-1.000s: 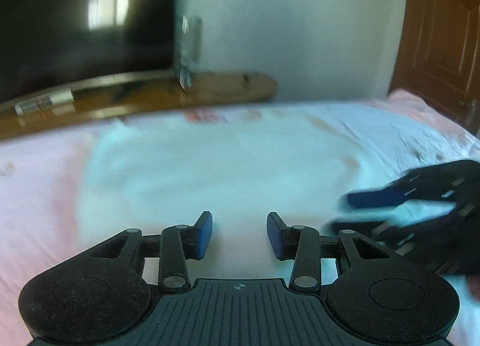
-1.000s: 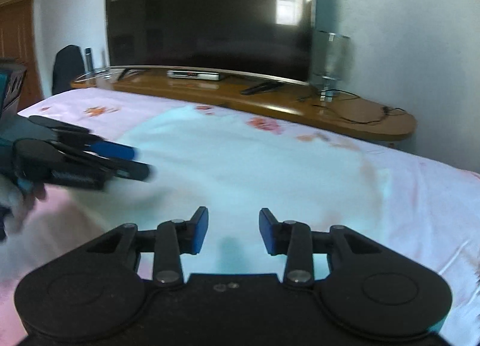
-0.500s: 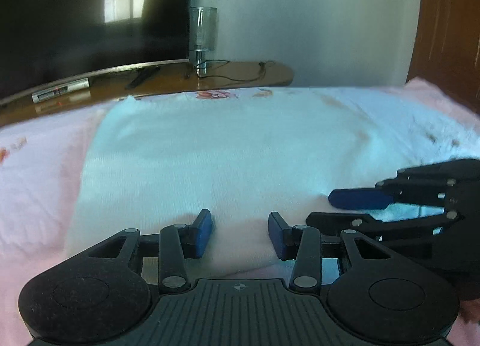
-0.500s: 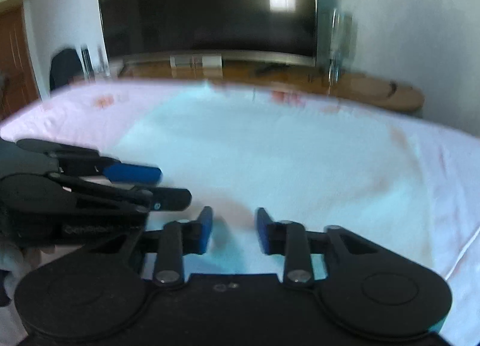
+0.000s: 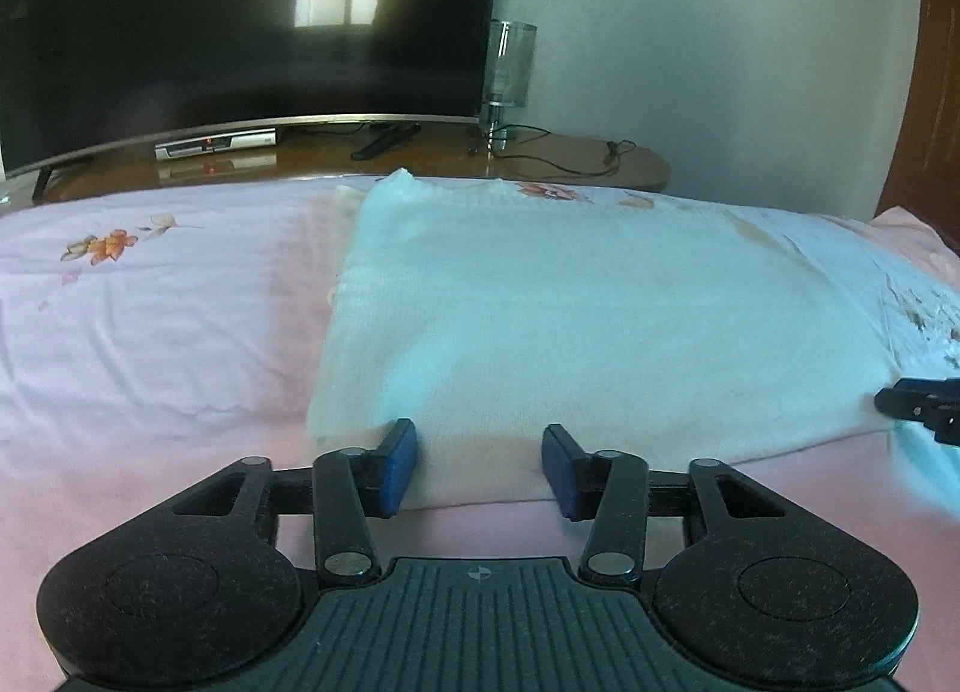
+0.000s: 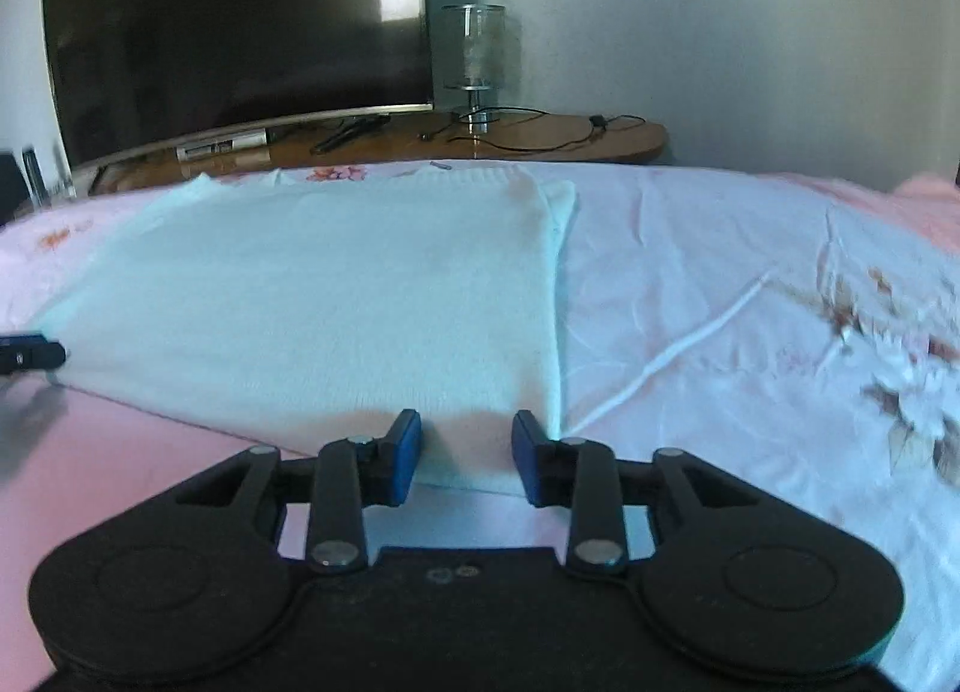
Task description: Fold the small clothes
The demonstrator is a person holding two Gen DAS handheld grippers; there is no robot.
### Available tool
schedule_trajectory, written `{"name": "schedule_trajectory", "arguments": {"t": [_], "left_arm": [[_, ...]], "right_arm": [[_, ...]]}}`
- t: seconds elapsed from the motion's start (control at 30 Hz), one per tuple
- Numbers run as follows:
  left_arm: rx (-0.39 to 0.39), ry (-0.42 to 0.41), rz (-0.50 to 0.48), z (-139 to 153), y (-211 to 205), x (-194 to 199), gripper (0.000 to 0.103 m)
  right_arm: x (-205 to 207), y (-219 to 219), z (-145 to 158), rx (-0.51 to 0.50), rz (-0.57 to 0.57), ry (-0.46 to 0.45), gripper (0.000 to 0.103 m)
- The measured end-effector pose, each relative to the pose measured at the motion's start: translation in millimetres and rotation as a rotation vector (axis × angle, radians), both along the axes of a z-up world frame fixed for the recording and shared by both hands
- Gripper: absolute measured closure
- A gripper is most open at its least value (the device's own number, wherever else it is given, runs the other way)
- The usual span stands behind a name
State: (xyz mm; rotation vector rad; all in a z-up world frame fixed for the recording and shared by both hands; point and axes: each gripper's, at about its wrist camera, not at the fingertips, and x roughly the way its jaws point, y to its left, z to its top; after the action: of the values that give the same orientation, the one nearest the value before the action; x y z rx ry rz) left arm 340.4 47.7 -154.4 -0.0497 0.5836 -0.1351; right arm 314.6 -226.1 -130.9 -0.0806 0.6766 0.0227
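Observation:
A white knitted garment (image 5: 588, 320) lies flat on the pink bedsheet (image 5: 156, 332); it also shows in the right wrist view (image 6: 324, 296). My left gripper (image 5: 479, 467) is open, its blue pads either side of the garment's near edge by the left corner. My right gripper (image 6: 465, 455) is open, its pads straddling the near edge by the right corner. Each gripper's tip shows at the edge of the other's view: the right one (image 5: 924, 407) and the left one (image 6: 27, 353).
A wooden TV bench (image 5: 420, 152) stands beyond the bed with a large dark TV (image 5: 240, 14), a glass lamp (image 5: 510, 68), a set-top box and cables. A brown door (image 5: 936, 92) is at the right. The sheet right of the garment is creased (image 6: 750, 302).
Both grippers have moved apart along the garment's near edge, the left to the left corner, the right to the right corner. Both stayed open.

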Motion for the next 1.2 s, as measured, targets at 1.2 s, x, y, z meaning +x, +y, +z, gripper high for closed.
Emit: {"name": "schedule_trajectory", "arguments": {"t": [1.2], "left_arm": [[-0.69,0.19,0.205,-16.2,62.5,-42.6,0.051]], "right_arm": [[-36.3,34.9,46.9,0.055,0.076,-0.044,0.071]]}}
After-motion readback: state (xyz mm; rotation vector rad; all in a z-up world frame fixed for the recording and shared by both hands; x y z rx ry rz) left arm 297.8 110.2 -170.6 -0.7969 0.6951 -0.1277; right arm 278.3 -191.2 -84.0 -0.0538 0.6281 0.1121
